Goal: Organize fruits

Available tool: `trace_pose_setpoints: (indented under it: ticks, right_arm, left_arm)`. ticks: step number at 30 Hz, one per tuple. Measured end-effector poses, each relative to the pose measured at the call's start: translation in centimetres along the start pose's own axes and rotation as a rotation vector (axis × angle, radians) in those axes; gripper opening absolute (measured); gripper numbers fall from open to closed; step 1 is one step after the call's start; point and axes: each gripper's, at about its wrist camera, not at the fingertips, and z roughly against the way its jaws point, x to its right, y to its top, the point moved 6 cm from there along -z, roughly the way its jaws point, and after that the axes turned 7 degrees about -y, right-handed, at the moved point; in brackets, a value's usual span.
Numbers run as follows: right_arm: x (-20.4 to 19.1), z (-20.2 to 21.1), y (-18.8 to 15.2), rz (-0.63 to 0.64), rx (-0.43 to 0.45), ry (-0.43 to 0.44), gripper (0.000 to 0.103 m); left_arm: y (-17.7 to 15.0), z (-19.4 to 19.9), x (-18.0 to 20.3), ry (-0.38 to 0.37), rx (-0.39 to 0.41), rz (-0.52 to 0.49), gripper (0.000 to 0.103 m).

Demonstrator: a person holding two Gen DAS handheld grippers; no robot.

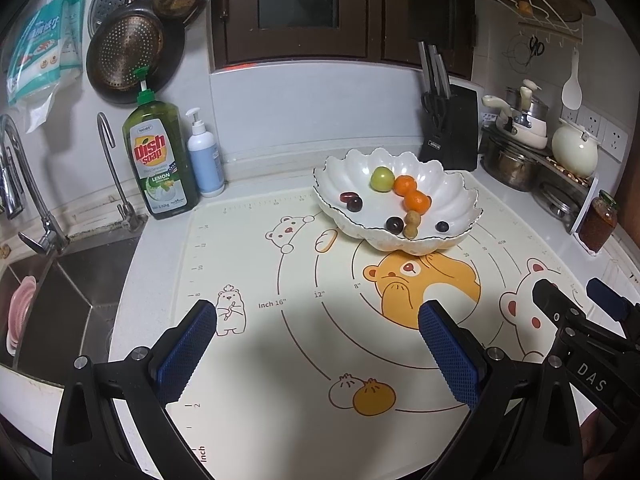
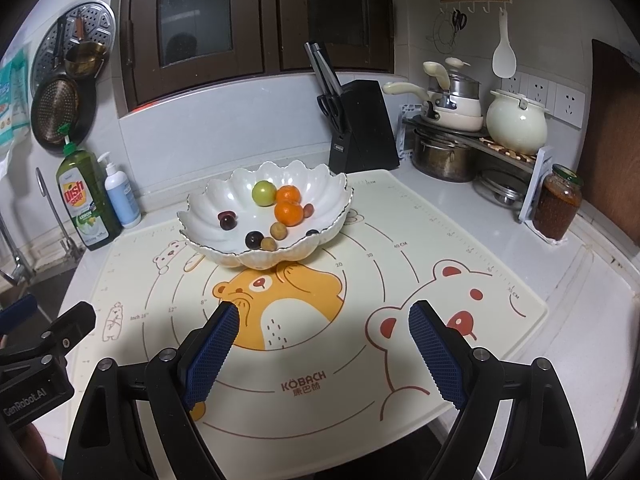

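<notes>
A white scalloped bowl (image 1: 352, 168) (image 2: 208, 204) stands at the back of the bear-print mat (image 1: 280, 344) (image 2: 320, 360). In it lie a green fruit (image 1: 381, 178) (image 2: 263, 192), two oranges (image 1: 416, 201) (image 2: 288, 213), dark round fruits (image 1: 394, 224) (image 2: 253, 239) and small tan ones (image 1: 412, 218) (image 2: 278, 231). My left gripper (image 1: 318, 316) is open and empty over the near mat. My right gripper (image 2: 323, 318) is open and empty, also near the front; it shows at the right edge of the left wrist view (image 1: 576, 300).
A sink (image 1: 52, 296) and taps lie to the left. A dish soap bottle (image 1: 160, 160) (image 2: 86, 200) and a pump bottle (image 1: 205, 158) stand behind the mat. A knife block (image 1: 452, 128) (image 2: 362, 128), pots (image 2: 444, 152) and a jar (image 2: 558, 202) stand at the right.
</notes>
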Motion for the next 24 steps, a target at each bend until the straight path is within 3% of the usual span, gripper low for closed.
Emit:
trace_pose_setpoints:
  ticks: [24]
  right_arm:
    - [0.06, -0.09, -0.08, -0.001, -0.003, 0.001, 0.088]
  left_arm:
    - [-0.15, -0.3, 0.04, 0.0, -0.013, 0.013, 0.103]
